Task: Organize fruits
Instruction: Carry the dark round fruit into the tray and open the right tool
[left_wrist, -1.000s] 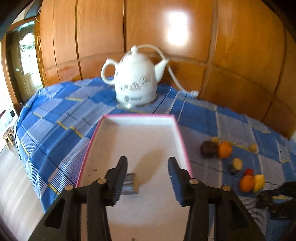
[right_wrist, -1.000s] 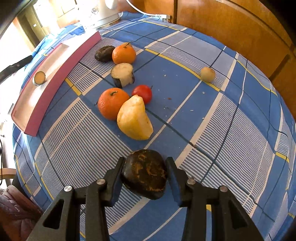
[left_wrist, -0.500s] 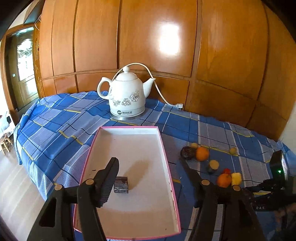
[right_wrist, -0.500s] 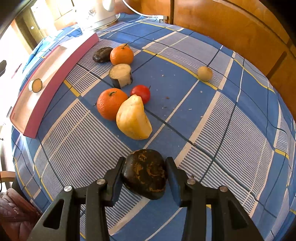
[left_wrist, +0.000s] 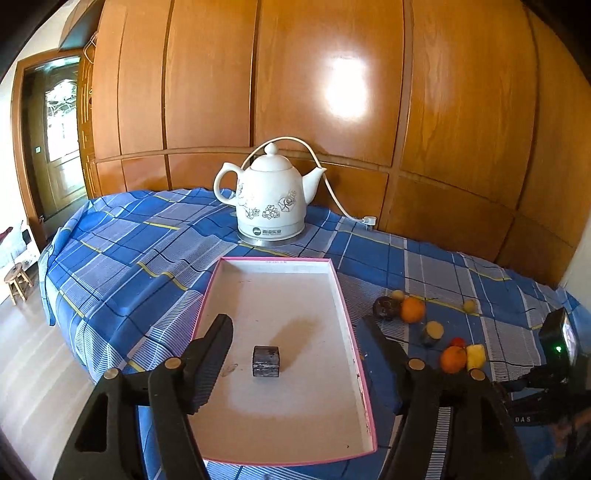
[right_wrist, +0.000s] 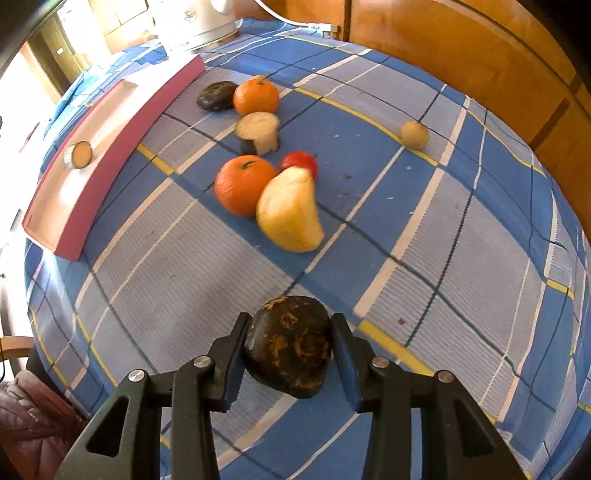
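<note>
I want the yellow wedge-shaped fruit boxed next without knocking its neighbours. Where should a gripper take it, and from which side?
Probably from above, across the wide lower body of the yellow wedge, fingers on its two long flanks. Its tapered top leans against the orange and the red fruit, so that end is crowded; the near end lies clear.

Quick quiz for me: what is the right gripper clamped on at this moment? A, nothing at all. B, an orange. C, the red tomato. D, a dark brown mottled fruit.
D: in the right wrist view the right gripper has both fingers pressed against the sides of the dark brown fruit, while the oranges and tomato lie farther off on the cloth.
</note>
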